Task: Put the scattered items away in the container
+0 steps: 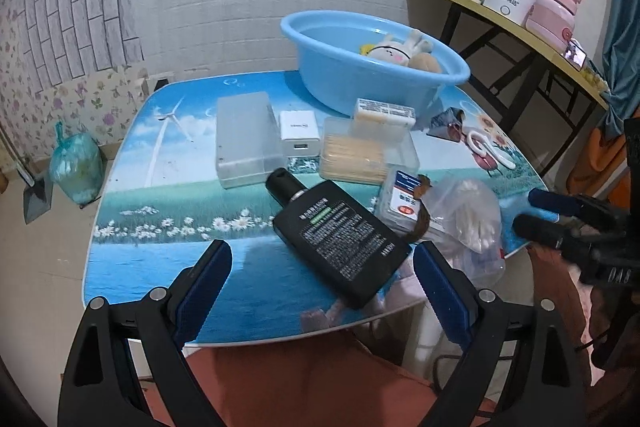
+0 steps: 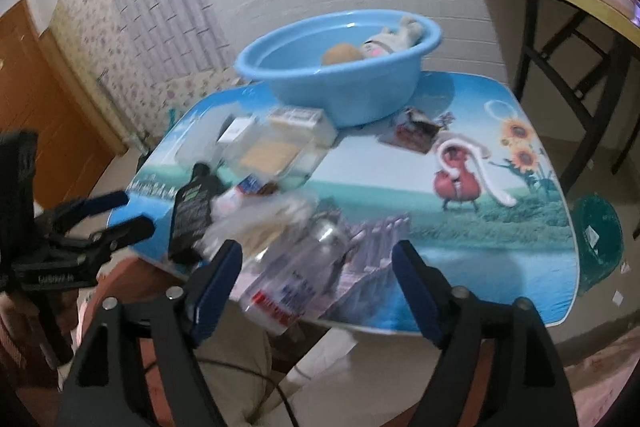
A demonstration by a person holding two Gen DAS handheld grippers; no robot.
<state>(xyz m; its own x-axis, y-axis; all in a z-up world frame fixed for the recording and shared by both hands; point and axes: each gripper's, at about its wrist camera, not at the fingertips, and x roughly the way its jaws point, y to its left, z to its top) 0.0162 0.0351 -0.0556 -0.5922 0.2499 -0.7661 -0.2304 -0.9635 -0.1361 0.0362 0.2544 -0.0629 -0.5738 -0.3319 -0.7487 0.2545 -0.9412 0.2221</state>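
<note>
We use the blue basin [image 1: 372, 67] as our landmark: it sits at the far edge of the table [image 1: 168, 227], already holding a plush rabbit [image 1: 396, 47] and a tan round thing, so it reads as the container. Everything left lies nearer us than the basin: frosted box [image 1: 244, 143], white charger [image 1: 298, 137], toothpick case [image 1: 360, 153], black bottle [image 1: 340, 231] and a cotton-swab bag [image 1: 468, 215]. Our left gripper [image 1: 322, 291] is spread wide and empty, jaws flanking the black bottle's base without touching; likely that's our next pick. Our right gripper [image 2: 316, 283] is also released, holding nothing, above a clear labelled bottle [image 2: 296, 283] at the near edge. White scissors [image 2: 476, 163] lie to the basin's right, nearer us, untouched. The right view is blurred, so finer contact there we can't tell.
</note>
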